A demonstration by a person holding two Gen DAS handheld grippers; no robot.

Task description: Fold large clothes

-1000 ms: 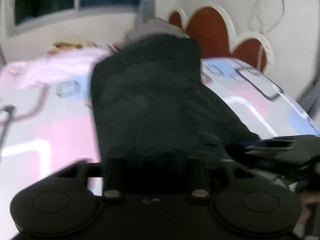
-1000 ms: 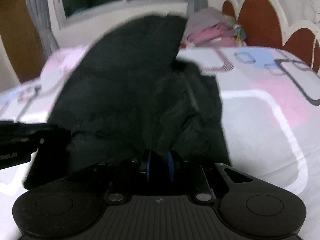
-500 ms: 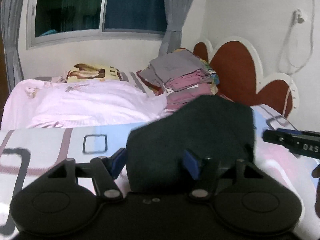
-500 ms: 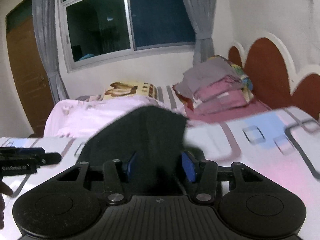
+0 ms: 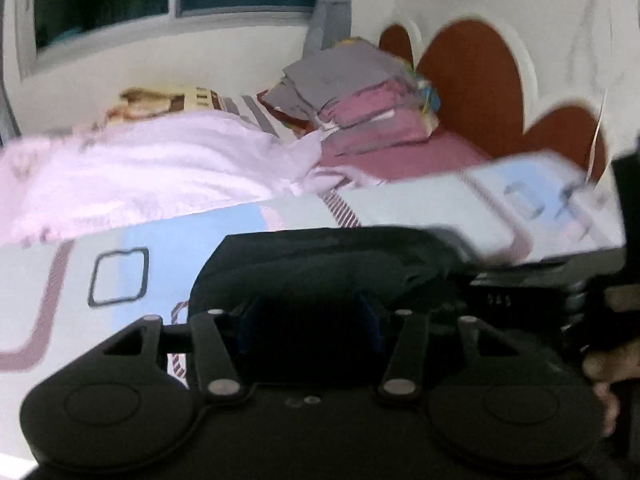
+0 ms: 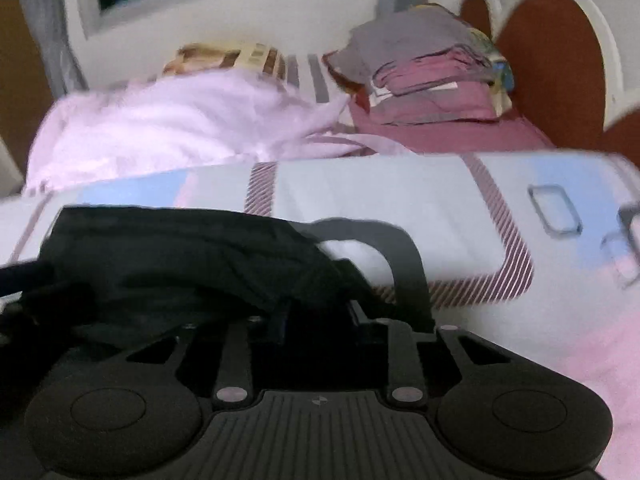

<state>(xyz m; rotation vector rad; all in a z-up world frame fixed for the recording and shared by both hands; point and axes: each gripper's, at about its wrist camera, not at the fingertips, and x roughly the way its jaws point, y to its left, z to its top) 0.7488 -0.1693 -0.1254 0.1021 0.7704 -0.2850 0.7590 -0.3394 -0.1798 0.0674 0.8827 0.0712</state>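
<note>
The black garment point(image 5: 320, 264) is being grasped by both the left gripper point(image 5: 310, 320) and the right gripper point(image 6: 316, 320), near the bed point(image 6: 400, 200), so that its fold is kept even.

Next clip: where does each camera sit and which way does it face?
Left wrist: on the left tool, facing across the bed toward the window wall; a hand shows at right.
Right wrist: on the right tool, facing the same way.
Shared: black garment, folded stack, pink blanket.
</note>
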